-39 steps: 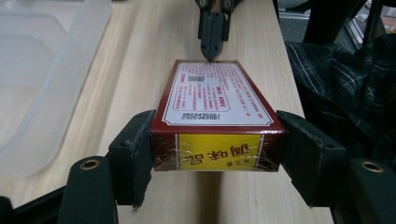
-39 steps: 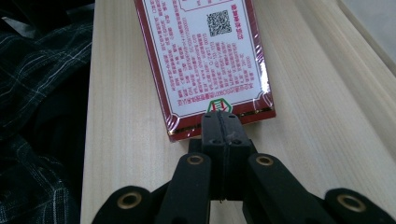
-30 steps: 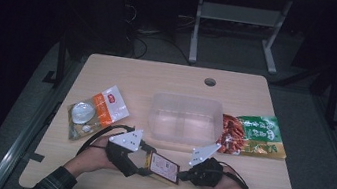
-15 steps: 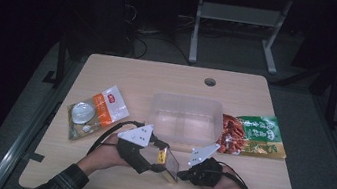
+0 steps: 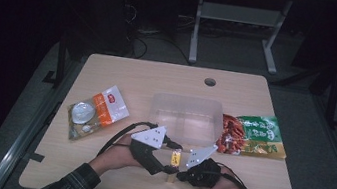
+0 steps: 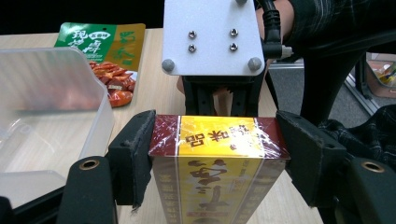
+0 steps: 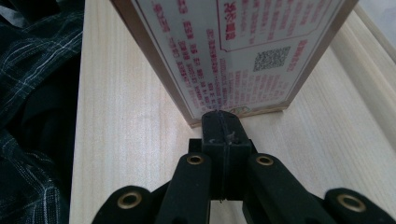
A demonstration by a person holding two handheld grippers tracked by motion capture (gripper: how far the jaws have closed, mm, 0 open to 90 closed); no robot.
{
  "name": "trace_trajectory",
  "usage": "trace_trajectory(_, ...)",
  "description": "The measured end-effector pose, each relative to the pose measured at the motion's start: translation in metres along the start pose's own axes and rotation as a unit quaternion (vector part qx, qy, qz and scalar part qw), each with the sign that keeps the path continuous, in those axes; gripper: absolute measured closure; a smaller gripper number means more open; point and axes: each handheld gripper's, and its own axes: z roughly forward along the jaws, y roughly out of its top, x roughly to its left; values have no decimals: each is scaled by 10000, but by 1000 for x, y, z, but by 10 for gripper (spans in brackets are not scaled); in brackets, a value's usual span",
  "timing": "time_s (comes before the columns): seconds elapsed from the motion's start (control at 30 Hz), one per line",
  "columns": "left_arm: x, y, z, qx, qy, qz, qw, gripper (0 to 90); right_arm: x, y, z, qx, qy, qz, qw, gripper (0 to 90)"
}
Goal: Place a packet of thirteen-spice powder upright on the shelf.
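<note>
The box [image 6: 218,161] stands near the table's [image 5: 124,75] front edge, clamped between the left gripper [image 6: 215,156] pads. The right gripper [image 7: 224,126], jaws pressed together, props its lower edge. It seems bound for the empty tub [image 5: 184,117], not yet reached.

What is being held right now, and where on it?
The left gripper clamps the box by its two narrow sides; the shut right gripper only noses its bottom edge.

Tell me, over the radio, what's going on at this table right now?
Left gripper fingers clamped on yellow-and-maroon shrink-wrapped carton. Right gripper fingers shut, tips at carton's lower edge. Clear plastic tub just beyond; nothing in the way.
</note>
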Motion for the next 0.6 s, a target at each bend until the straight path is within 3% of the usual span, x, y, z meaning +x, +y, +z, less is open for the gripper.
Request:
trace_trajectory(0.27, 0, -1, -1, 45, -98, -11, 9999, 309, 1, -1, -3, -72, -25, -58, 10000, 899)
trace_trajectory(0.33, -2, -1, -2, 18, -40, -17, 10000, 286, 2, -1, -5, -104, 1, 73, 9999, 898)
trace_trajectory(0.6, -5, 0, -7, -78, 111, -101, 9999, 175, -2, -5, -14, -176, -83, 89, 9998, 840)
